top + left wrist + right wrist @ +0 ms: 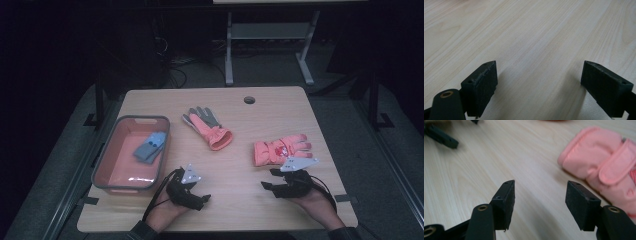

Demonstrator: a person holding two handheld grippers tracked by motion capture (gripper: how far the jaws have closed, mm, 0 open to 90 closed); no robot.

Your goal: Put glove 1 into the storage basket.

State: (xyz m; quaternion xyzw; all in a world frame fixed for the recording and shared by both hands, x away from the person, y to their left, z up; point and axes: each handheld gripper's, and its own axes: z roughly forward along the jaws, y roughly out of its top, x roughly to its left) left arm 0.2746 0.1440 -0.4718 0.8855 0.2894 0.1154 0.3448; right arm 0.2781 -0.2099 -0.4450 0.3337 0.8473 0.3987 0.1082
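Note:
A pink glove (280,149) lies flat on the right part of the wooden table (235,210); in the right gripper view its cuff end (604,167) lies just right of my jaws. A pink-and-grey glove (207,127) lies near the table's middle. A blue-grey glove (150,146) rests inside the pink bin (107,172) at the left. My right gripper (267,179) (540,195) rests open near the front edge, just in front of the pink glove, holding nothing. My left gripper (200,200) (539,82) stands open over bare wood beside the bin.
A round cable hole (249,99) sits near the table's far edge. Beyond the table stand a white desk frame (270,35) and cables on the dark floor. The left gripper's jaw tip (441,136) shows at the top left of the right gripper view.

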